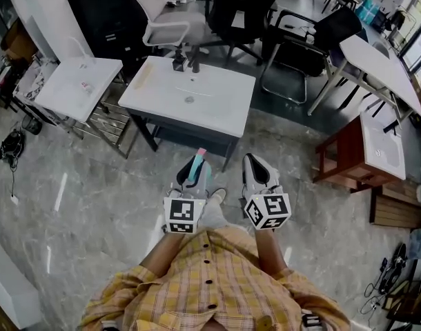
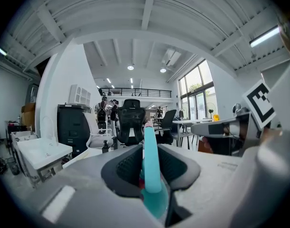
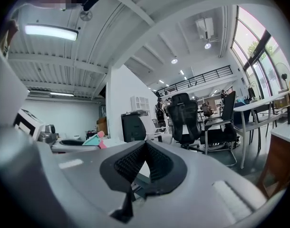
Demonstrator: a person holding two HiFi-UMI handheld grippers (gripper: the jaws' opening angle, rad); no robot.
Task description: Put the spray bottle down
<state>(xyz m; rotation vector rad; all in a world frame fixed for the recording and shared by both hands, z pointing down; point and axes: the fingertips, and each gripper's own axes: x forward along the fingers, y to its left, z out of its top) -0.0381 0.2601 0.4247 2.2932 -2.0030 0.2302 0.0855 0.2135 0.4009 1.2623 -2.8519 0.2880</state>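
**Item 1. Left hand-held gripper [image 1: 194, 165].** On the near side of the white counter [image 1: 221, 112], well apart from it, over grey stone floor [image 1: 93, 185]. Jaws pinch the spray bottle [image 2: 151, 163]: teal body, pink tip. The bottle stands edge-on between the pads and pokes out past the fingertips.

**Item 2. Right hand-held gripper [image 3: 146, 144].** Just beside item 1, equally short of the counter. Jaws pressed together, nothing between them.

**Item 3. White counter.** Ahead of both grippers. A shallow basin is sunk into its top, with a drain [image 1: 189, 99] in the middle and a dark tap [image 1: 186, 62] at the far edge. Flat rim all round.

**Item 4. Office chairs [image 1: 241, 12].** Beyond the counter's far edge; of no concern to the task.

**Hazards, as judged.**
- The bottle is not yet over the counter. Opening the jaws here would drop it on the floor.
- The grip takes only a thin slice of the bottle, so a quick swing could let it pivot or slide out.
- Set on the basin's sloping wall, the bottle would probably tip. The flat rim looks safer.
- Reaching too far risks knocking the tap.
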